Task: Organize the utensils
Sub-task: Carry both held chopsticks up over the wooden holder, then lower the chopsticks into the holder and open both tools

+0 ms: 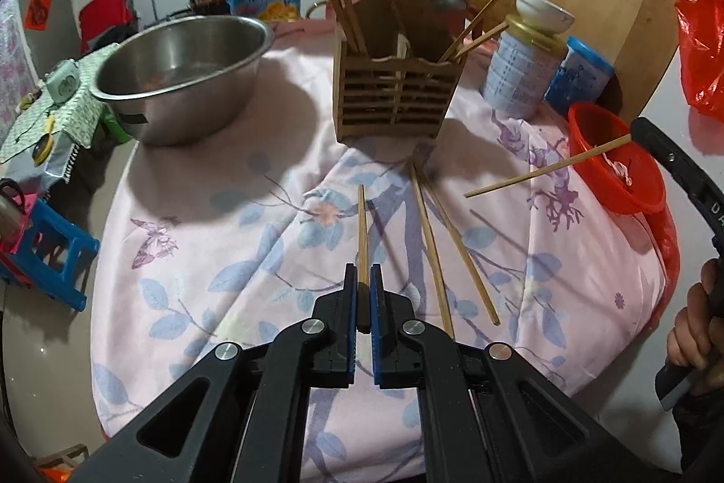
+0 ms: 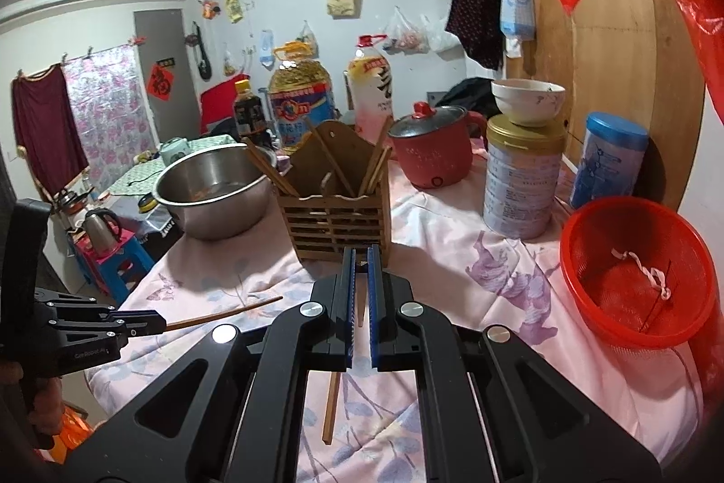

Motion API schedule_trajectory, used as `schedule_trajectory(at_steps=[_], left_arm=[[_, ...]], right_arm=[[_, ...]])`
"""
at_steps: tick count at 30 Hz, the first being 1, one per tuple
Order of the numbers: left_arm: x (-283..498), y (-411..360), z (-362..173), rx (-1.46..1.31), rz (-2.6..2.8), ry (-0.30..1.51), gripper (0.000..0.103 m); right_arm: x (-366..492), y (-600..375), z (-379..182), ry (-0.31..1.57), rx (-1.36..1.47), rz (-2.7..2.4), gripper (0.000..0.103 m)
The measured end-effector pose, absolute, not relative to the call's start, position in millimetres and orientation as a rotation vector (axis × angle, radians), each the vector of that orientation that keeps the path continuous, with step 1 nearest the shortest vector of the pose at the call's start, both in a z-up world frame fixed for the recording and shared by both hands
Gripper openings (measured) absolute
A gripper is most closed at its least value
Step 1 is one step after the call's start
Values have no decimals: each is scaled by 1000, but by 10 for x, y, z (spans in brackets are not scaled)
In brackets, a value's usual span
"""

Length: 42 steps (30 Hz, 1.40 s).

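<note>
Open floral cloth (image 1: 217, 238) lies before the wooden chopstick holder (image 1: 393, 98); a steel basin (image 1: 181, 75) flanks its left, a tin (image 1: 520, 71) and red colander (image 1: 611, 166) its right.

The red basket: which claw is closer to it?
Right. The right claw holds its chopstick just beside the red basket, over its rim. The left claw grips another chopstick farther off, above the middle of the cloth.

Pink floral tablecloth (image 1: 217, 238), red basket (image 2: 633, 274)
</note>
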State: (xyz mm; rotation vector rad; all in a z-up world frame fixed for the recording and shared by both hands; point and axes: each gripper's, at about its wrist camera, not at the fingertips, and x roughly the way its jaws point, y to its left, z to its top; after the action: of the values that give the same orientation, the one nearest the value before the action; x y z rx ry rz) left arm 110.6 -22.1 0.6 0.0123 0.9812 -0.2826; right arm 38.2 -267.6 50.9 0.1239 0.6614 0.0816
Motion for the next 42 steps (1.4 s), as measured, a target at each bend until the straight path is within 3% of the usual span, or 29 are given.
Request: schedule_trajectory(at_steps=[7,32,42], left_arm=[[1422,-149,52,35,-357,1051,6],[2594,-496,583,-48,-203,926,6],[2415,-373,1209,-48,-291,849,6]], right_arm=[[481,-2645,545,663,152,3,6],[1593,-2791,266,764,116,199,6],[1631,-2649,942,620,44,247,6]])
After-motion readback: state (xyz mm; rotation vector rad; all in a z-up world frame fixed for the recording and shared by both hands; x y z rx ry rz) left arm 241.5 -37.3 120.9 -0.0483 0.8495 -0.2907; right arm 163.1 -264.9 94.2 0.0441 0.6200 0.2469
